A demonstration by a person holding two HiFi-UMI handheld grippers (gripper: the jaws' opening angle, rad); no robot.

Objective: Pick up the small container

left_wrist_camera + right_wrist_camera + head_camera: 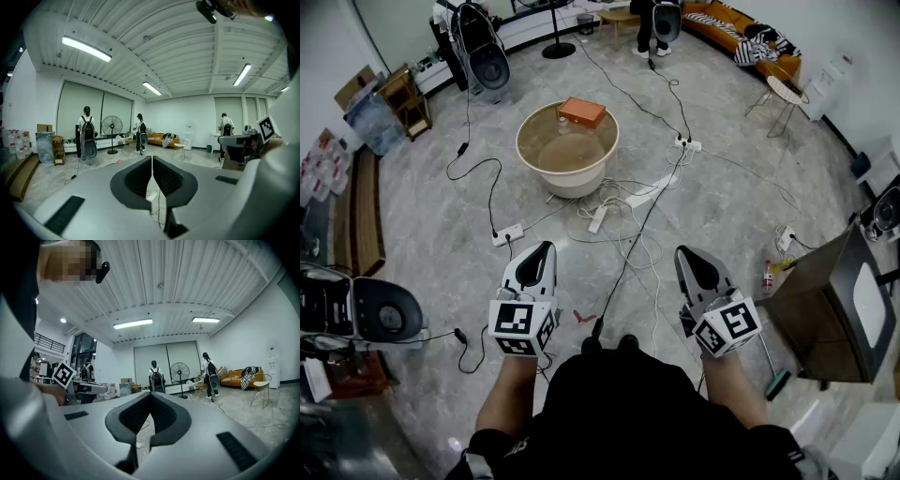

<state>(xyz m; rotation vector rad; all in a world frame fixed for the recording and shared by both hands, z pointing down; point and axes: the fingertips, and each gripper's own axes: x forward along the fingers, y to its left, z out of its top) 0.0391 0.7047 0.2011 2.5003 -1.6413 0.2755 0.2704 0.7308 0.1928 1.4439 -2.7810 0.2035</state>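
Observation:
A round beige table (546, 169) stands on the floor well ahead of me. An orange box (582, 112) lies at its far edge, and a small clear object (564, 126) beside it is too small to make out. My left gripper (547, 248) and right gripper (684, 254) are held side by side close to my body, both pointing forward and well short of the table. The left gripper (152, 158) has its jaws together with nothing between them. The right gripper (150, 394) is also shut and empty.
Cables and power strips (508, 234) trail across the floor between me and the table. A brown cabinet (820, 295) stands at my right with a small bottle (767, 277) by it. A grey machine (366, 314) sits at my left. People, a floor fan (111, 126) and an orange sofa (741, 33) are far off.

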